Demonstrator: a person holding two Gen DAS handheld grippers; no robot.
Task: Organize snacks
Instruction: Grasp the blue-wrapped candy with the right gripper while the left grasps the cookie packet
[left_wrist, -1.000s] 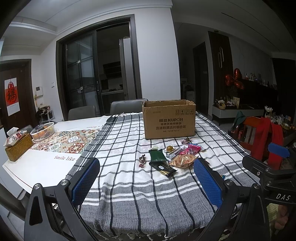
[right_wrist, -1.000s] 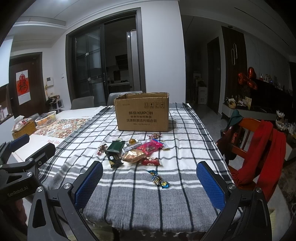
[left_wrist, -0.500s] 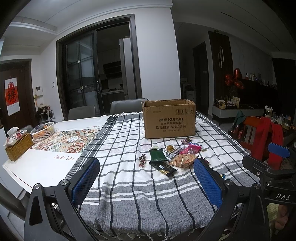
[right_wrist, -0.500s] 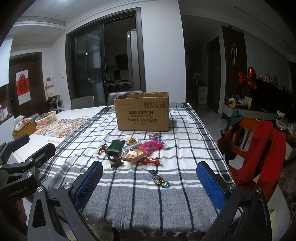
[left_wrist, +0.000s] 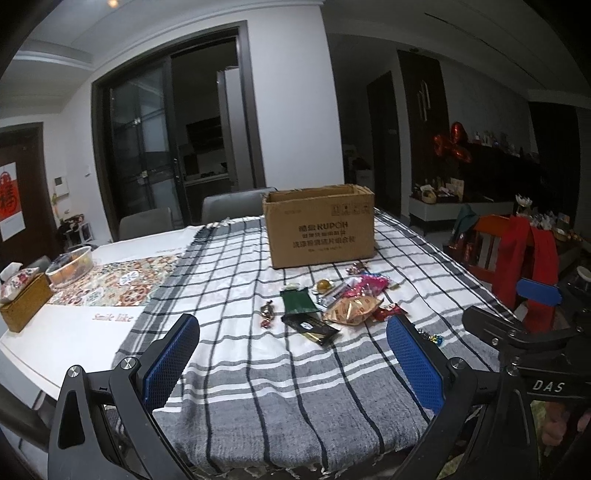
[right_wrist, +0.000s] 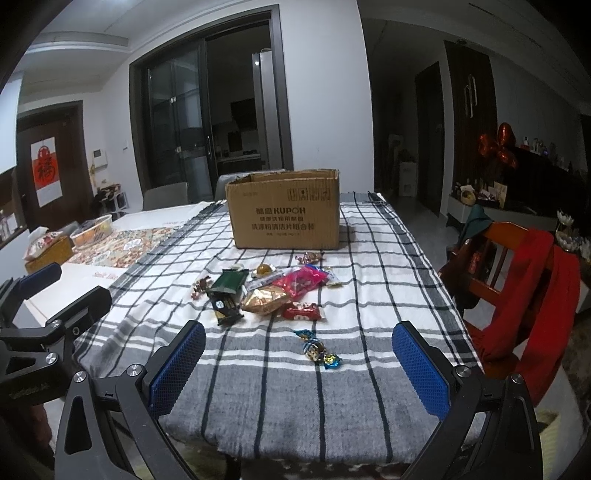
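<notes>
A pile of wrapped snacks (left_wrist: 334, 301) lies mid-table on the checked cloth, also in the right wrist view (right_wrist: 269, 290): a green packet (right_wrist: 232, 280), a gold bag (right_wrist: 264, 299), a pink bag (right_wrist: 304, 278), a red bar (right_wrist: 303, 311). A blue-wrapped candy (right_wrist: 317, 349) lies apart, nearer me. An open cardboard box (left_wrist: 319, 225) stands behind them, seen too in the right wrist view (right_wrist: 284, 214). My left gripper (left_wrist: 291, 363) and right gripper (right_wrist: 299, 367) are open and empty, over the near table edge, short of the snacks.
A chair with a red garment (right_wrist: 532, 280) stands at the table's right. A tissue box (left_wrist: 22, 295) and a basket (left_wrist: 70, 266) sit at the far left on a patterned runner. Grey chairs (left_wrist: 229, 206) stand behind the table.
Both grippers have stayed open and nearly still. The box and snacks lie where they were.
</notes>
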